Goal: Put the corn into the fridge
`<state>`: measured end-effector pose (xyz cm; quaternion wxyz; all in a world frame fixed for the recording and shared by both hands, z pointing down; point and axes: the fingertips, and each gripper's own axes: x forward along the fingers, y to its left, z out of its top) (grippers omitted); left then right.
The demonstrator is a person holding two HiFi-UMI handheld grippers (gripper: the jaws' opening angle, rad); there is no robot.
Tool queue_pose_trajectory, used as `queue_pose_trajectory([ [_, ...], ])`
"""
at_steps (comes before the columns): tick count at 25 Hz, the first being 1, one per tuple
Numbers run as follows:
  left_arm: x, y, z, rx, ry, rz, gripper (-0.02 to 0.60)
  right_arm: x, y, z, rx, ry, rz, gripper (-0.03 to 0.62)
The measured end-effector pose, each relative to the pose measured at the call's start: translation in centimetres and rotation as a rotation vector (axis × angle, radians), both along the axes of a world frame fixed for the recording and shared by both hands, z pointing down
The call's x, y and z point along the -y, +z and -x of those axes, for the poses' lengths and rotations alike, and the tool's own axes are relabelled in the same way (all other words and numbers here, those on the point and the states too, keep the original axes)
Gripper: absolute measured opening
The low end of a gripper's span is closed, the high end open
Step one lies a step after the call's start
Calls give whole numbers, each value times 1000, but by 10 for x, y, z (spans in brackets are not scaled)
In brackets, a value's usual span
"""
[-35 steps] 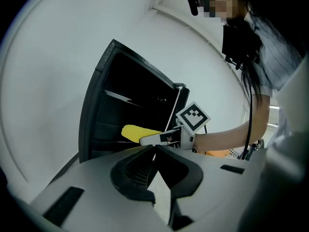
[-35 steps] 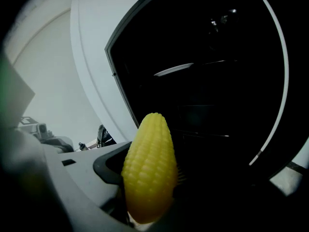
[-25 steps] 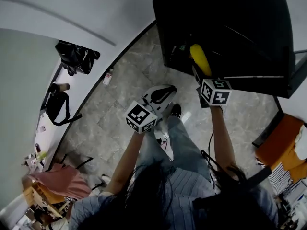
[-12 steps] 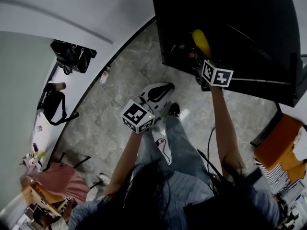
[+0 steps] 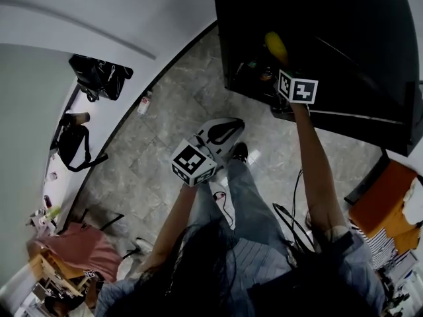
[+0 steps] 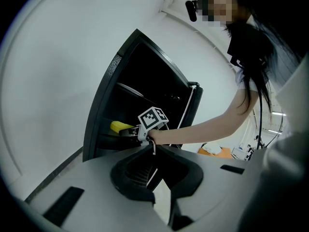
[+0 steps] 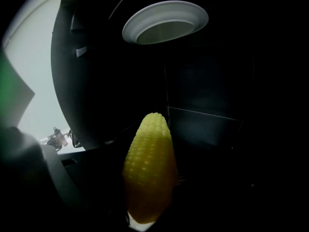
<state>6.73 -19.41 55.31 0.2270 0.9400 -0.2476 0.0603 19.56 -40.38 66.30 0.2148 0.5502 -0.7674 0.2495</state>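
Observation:
A yellow corn cob [image 5: 276, 45] is held point-first in my right gripper [image 5: 278, 67], which is shut on its base. Arm and corn reach into the open black fridge [image 5: 344, 38]. In the right gripper view the corn [image 7: 148, 168] fills the lower middle, with dark shelves behind it. From the left gripper view I see the corn [image 6: 119, 126] and the right gripper [image 6: 131, 131] just inside the fridge [image 6: 145, 71]. My left gripper [image 5: 225, 129] hangs low over the floor, away from the fridge, shut with nothing in it [image 6: 159, 190].
A white bowl [image 7: 165, 22] sits on an upper fridge shelf. Along the white ledge at the left lie black bags [image 5: 99, 76]. A small bottle [image 5: 146, 104] stands on the stone floor by the wall. An orange item [image 5: 386, 197] lies at the right.
My right gripper has carried the corn up and deeper into the fridge opening. The left gripper has stayed almost where it was.

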Motion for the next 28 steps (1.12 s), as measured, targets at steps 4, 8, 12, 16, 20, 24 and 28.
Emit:
queue_pose_trajectory([
  [4,2,3,3,8,-4,8,9,11,-1,0,-70,-32,0,245],
  [8,1,5,6,15,-8,15,9,19,-2,4,-139,-99,-2,244],
  [12,4,9,10,16,-17,25,9,31,0,10,-134,-133,-11,244],
  [16,-1,12,10,22,-14,36,9,43,1,7,-105,-103,-7,244],
  [20,-8,16,16,35,-14,51,9,47,0,4,-92,-53,9,244],
  [24,-8,18,23,35,-36,62,9,45,8,10,-176,-91,44,245],
  [28,-8,20,22,28,-45,68,9,45,8,8,-202,-103,26,244],
])
